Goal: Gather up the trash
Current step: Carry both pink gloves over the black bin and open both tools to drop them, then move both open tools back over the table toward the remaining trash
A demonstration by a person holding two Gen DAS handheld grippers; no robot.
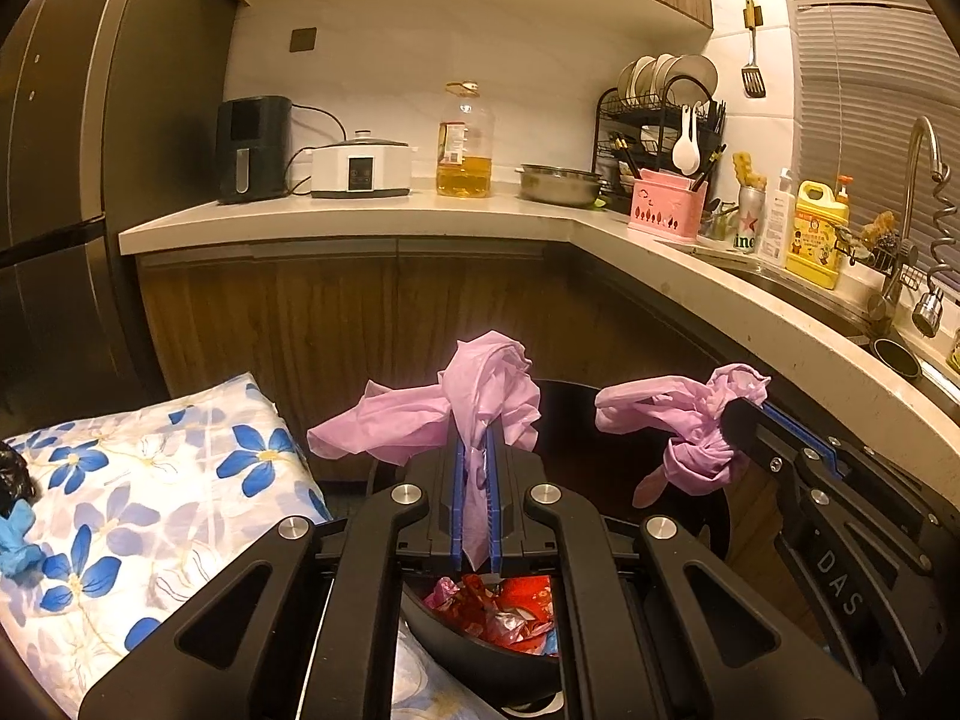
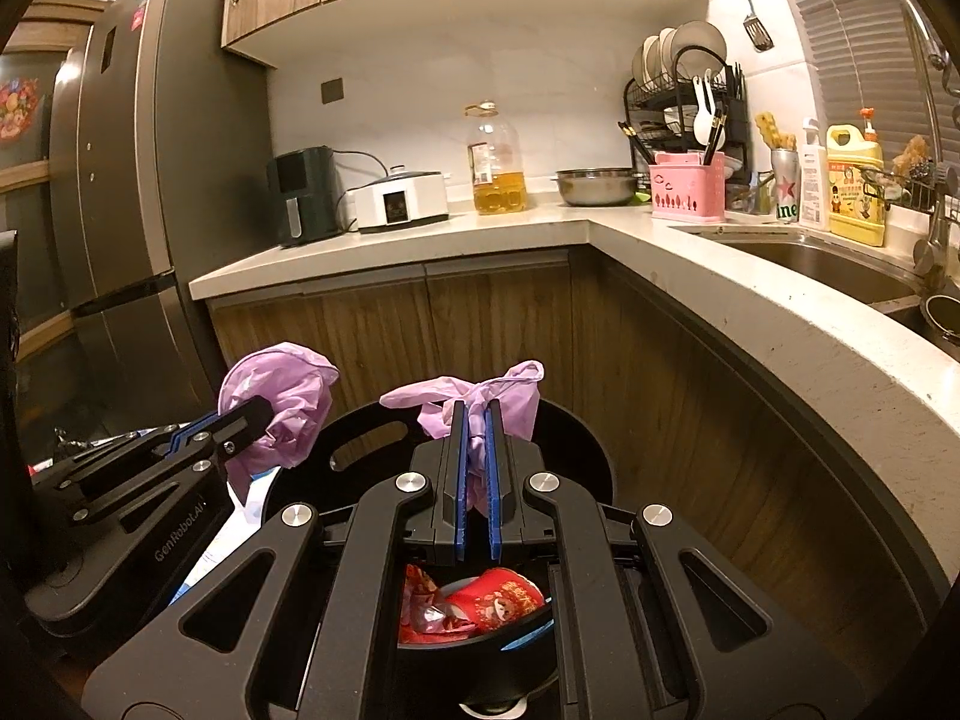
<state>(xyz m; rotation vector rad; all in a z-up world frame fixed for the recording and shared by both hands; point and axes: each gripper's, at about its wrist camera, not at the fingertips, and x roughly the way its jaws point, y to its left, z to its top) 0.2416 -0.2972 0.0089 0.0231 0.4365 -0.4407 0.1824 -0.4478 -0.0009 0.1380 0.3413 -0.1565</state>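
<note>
A black round bin [image 1: 606, 456] [image 2: 579, 438] stands below both grippers, with red wrappers [image 1: 516, 600] [image 2: 480, 600] inside it. A pink plastic bag lines it. My left gripper [image 1: 476, 438] is shut on one bunched pink handle [image 1: 486, 378]; from the right wrist view it [image 2: 255, 414] enters at the left with that handle [image 2: 282, 387]. My right gripper [image 2: 476, 417] is shut on the other pink handle [image 2: 480, 390], and it [image 1: 741, 420] enters the left wrist view at the right, gripping its handle [image 1: 690, 414]. The two handles hang apart above the bin.
A blue-flowered cloth [image 1: 150, 480] lies left of the bin with a blue glove [image 1: 18, 534] on it. Wooden cabinet doors [image 2: 498, 324] and an L-shaped countertop [image 2: 750, 300] enclose the far and right sides. A sink [image 2: 828, 264] is at right, a tall fridge [image 2: 132, 180] at left.
</note>
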